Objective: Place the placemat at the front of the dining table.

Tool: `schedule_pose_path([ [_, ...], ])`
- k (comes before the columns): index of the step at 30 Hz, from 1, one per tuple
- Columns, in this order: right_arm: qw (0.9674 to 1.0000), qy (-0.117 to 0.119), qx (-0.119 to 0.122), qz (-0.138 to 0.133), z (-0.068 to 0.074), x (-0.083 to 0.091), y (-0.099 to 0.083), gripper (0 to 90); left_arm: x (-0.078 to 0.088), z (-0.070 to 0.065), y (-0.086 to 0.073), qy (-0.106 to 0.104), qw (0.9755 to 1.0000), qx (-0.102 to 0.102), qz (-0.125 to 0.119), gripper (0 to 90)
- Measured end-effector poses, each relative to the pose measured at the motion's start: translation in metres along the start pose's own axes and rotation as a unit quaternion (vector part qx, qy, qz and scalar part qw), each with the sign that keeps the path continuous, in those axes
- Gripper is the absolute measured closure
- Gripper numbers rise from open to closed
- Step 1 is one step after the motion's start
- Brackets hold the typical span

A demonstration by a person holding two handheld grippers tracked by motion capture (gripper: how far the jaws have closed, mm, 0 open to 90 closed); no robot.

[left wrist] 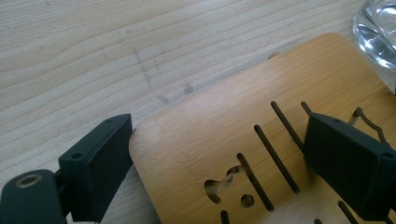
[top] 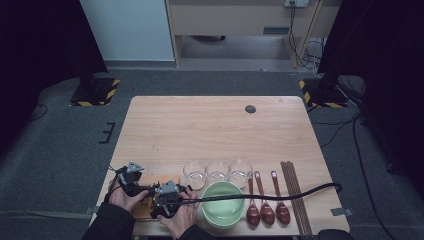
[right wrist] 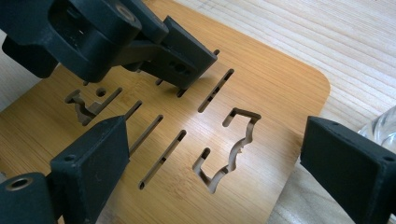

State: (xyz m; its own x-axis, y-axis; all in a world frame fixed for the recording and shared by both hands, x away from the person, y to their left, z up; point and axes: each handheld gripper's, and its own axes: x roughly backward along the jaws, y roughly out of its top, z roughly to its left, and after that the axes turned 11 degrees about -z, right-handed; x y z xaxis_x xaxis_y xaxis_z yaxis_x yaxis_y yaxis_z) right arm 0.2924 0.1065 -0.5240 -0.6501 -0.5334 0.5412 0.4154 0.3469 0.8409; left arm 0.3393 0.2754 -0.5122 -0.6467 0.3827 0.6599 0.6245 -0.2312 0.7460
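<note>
A slotted bamboo board (top: 145, 204) lies flat at the table's near left corner, with both grippers over it. My left gripper (top: 131, 181) is open; in the left gripper view (left wrist: 219, 140) one jaw stands at the board's (left wrist: 196, 130) rounded corner and the other rests over its slots. My right gripper (top: 166, 197) is open too; in the right gripper view (right wrist: 217, 140) it straddles the board's (right wrist: 275, 88) other end, one jaw above the wood and one just past its edge. The left gripper's jaws show at upper left there. Nothing is held.
Three empty glasses (top: 218, 171) stand in a row just right of the board; one glass (left wrist: 378, 28) is close to the left gripper. A green bowl (top: 223, 204), three dark red spoons (top: 266, 207) and brown chopsticks (top: 295, 195) lie along the near edge. A black cable (top: 280, 194) crosses the bowl.
</note>
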Motion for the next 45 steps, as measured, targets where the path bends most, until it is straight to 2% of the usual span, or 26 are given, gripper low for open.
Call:
schedule_pose_path([
  [9,0.9999,0.000,0.012,0.000,0.000,0.001,0.004,8.3,0.003,0.001,0.002,0.001,1.0000,0.003,-0.003,8.9],
  [18,0.9999,0.001,0.012,-0.004,0.000,0.003,0.008,8.3,0.007,0.001,0.005,0.002,0.9999,0.002,-0.011,8.9],
  [45,0.9988,0.004,0.038,-0.030,0.000,0.013,0.025,8.3,0.025,0.002,0.014,0.012,0.9986,0.012,-0.051,9.0],
])
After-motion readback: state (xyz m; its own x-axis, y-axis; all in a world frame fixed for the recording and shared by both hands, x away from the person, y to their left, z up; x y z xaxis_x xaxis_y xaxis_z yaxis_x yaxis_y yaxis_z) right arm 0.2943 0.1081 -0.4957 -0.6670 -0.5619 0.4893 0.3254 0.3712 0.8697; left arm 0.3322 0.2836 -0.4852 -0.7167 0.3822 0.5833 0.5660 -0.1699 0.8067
